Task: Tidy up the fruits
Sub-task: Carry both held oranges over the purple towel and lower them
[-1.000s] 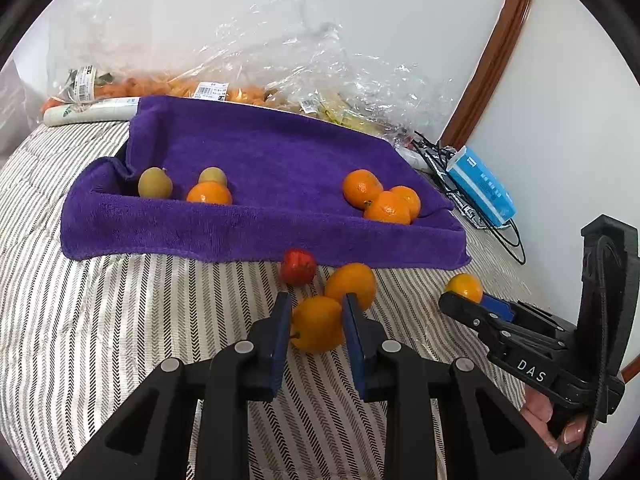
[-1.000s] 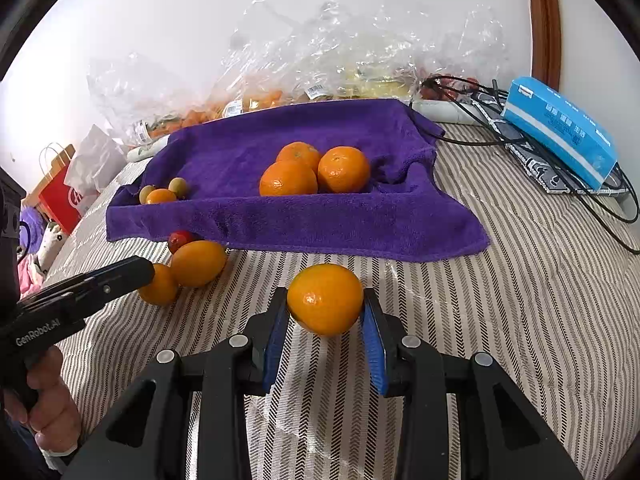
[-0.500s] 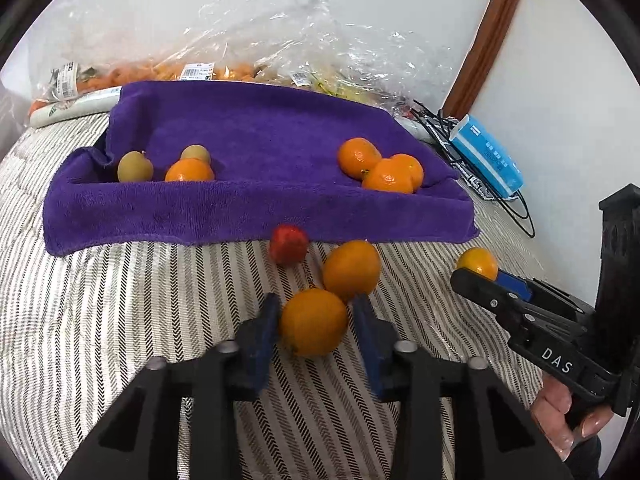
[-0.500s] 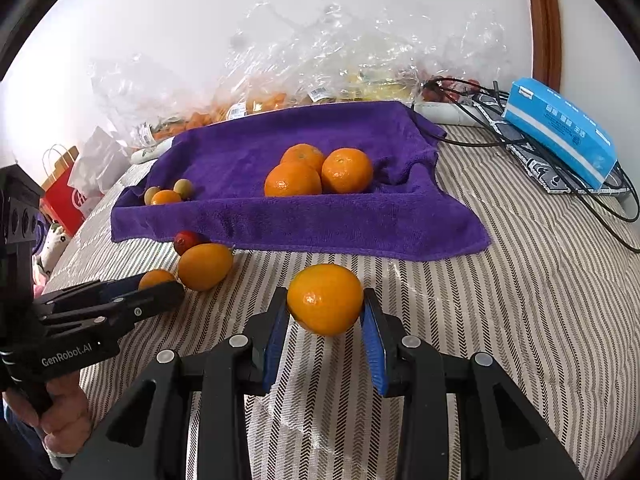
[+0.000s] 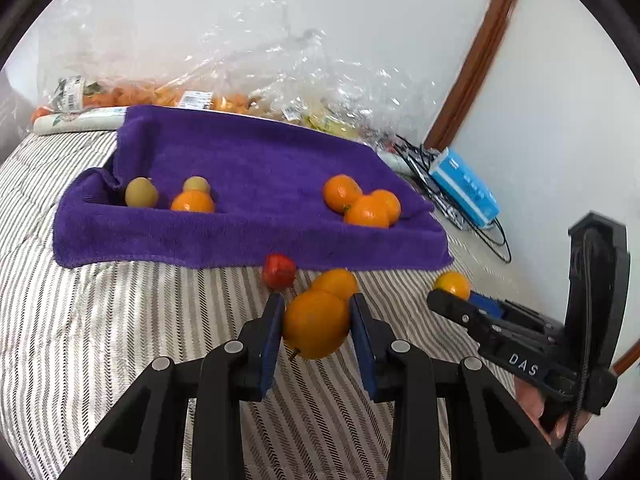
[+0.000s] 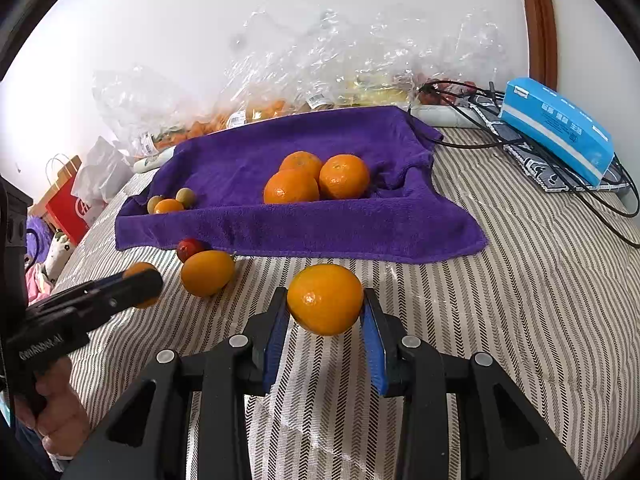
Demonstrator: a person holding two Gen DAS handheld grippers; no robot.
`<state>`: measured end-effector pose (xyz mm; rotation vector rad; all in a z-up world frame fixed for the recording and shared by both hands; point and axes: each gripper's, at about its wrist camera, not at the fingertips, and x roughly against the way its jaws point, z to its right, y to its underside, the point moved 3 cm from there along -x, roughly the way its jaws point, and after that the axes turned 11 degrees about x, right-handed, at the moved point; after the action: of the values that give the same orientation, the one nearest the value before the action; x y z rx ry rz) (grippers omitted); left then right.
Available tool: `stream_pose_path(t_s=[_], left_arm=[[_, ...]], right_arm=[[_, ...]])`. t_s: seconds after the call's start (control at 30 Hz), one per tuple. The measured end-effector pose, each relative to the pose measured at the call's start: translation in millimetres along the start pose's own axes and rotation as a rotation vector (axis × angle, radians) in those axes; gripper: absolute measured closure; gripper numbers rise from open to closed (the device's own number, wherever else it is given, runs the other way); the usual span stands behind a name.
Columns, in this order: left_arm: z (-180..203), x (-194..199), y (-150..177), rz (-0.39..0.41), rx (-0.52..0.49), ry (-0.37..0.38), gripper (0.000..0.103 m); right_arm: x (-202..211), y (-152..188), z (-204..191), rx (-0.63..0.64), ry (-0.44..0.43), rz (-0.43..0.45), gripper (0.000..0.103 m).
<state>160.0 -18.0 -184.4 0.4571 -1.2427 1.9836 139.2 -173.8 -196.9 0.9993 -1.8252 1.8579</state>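
On a grey herringbone-striped bedspread [image 6: 520, 280] below a white wall [image 6: 200, 20], each gripper clenches an orange fruit, left gripper [image 5: 316, 322] and right gripper [image 6: 325, 320], near the purple towel-lined tray [image 6: 320, 224].

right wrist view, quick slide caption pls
Right gripper holds an orange above the striped bedcover, facing a purple towel.

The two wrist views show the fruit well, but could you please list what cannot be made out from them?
- Right wrist view: the orange in the left gripper is mostly hidden behind its finger.
- Both views: the contents of the plastic bags blur behind crinkled, glaring film.
- Left wrist view: the loose orange is half covered by the held orange.
- Right wrist view: the red bag is partly cut off; its print is unreadable.
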Motion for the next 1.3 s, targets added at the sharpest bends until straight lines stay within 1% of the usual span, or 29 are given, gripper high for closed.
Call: stream_pose_path(t_s=[0.13, 0.2, 0.33, 0.4, 0.43, 0.5, 0.67, 0.77, 0.83, 0.9, 0.97, 1.07, 1.13, 1.23, 1.3], left_arm=[[-7.9, 1.9, -9.7, 0.002, 0.037, -0.026, 0.071], [-7.8, 6.8, -16.2, 0.013, 0.034, -0.031, 0.071], [-5.0, 24.6, -40.8, 0.064, 0.023, -0.012, 0.071], [-6.0, 26.1, -52.8, 0.080, 0.024, -0.026, 0.071], [-7.1, 25.7, -62.3, 0.090, 0.022, -0.044, 0.071], [-10.1, 25.3, -73.9, 0.109, 0.030, -0.057, 0.071], [-21.3, 19.9, -108.7, 0.152, 0.076, -0.068, 0.071], [-26.2, 8.9, -130.6, 0.180, 0.085, -0.107, 0.071], [-29.4, -1.6, -138.8, 0.180, 0.097, -0.122, 0.071], [-34.7, -8.8, -141.4, 0.173, 0.108, -0.124, 0.071], [-43.9, -17.4, -137.8, 0.163, 0.122, -0.119, 0.071], [-53.3, -27.4, -131.6, 0.125, 0.138, -0.133, 0.071], [-58.2, -31.8, -130.1, 0.112, 0.149, -0.132, 0.071], [-59.6, -33.3, -128.6, 0.114, 0.149, -0.128, 0.071], [-59.9, -34.8, -127.7, 0.112, 0.148, -0.127, 0.071]], right_arm=[[6.6, -3.9, -5.6, 0.015, 0.008, 0.028, 0.067], [10.1, -11.0, -10.5, 0.035, -0.004, 0.034, 0.067], [16.9, -34.2, -16.7, 0.067, -0.007, 0.070, 0.067], [17.4, -48.5, -18.7, 0.078, -0.009, 0.092, 0.067], [16.8, -53.8, -19.4, 0.083, -0.007, 0.098, 0.067], [15.0, -70.5, -19.9, 0.097, 0.007, 0.123, 0.067], [6.4, -102.7, -17.8, 0.103, 0.003, 0.148, 0.067], [-1.9, -121.2, -15.5, 0.113, 0.017, 0.159, 0.067], [-8.7, -131.6, -12.6, 0.108, 0.017, 0.163, 0.067], [-18.9, -141.1, -7.8, 0.098, 0.017, 0.154, 0.067], [-27.3, -142.8, -4.4, 0.092, 0.016, 0.148, 0.067], [-45.5, -136.2, 5.6, 0.072, 0.018, 0.123, 0.067], [-55.9, -131.1, 12.4, 0.064, 0.042, 0.090, 0.067], [-58.2, -129.3, 23.6, 0.053, 0.070, 0.096, 0.067], [-58.1, -129.0, 30.6, 0.027, 0.066, 0.100, 0.067]])
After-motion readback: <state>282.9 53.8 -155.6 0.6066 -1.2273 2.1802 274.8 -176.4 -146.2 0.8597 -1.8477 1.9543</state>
